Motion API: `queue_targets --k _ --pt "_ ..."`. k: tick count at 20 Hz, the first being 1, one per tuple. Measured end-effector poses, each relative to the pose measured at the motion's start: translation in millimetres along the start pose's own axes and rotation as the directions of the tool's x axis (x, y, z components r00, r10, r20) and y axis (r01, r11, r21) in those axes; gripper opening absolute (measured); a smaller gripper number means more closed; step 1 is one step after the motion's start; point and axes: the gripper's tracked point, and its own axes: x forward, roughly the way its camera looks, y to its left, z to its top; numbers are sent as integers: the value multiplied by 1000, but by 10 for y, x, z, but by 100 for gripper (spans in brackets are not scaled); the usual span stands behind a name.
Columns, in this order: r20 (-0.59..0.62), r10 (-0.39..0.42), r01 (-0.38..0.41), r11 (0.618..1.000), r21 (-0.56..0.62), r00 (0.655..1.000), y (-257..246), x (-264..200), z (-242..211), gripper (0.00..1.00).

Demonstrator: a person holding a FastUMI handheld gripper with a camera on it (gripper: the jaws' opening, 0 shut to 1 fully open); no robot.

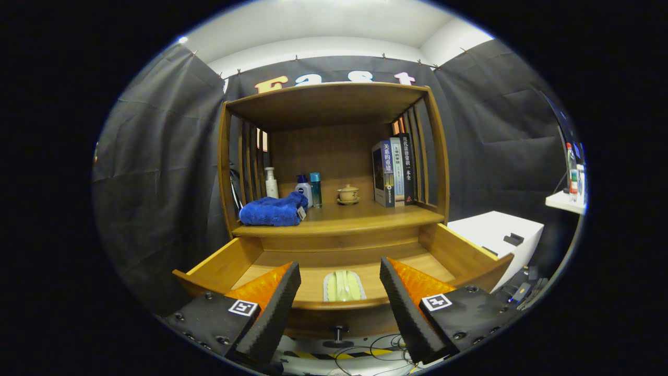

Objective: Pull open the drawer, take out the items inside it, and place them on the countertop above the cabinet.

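Between the spread fingers of the hand-held gripper (340, 305), at twelve o'clock, a pale green packet (343, 286), perhaps wipes, lies in the pulled-open drawer (469, 256); the empty gripper is lined up for grasping, and the counter (360, 216) waits beyond.

place: staged home corner in a recording booth | black cloth wall (156, 156) hanging behind a wooden cabinet (334, 219) | books (392, 172) and toiletry bottles (308, 189) sitting on its countertop
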Motion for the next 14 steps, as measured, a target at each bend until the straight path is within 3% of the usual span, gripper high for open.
queue_targets --k 1,7,11,14 --pt "-27 6 -6 1000 -8 1000 7 70 36 98" --pt "-253 18 -22 1000 -15 967 -13 646 -14 99" --pt "-417 24 -48 998 -46 908 -15 950 -206 99" --pt "-548 11 -48 997 -54 837 -79 1112 -407 99"
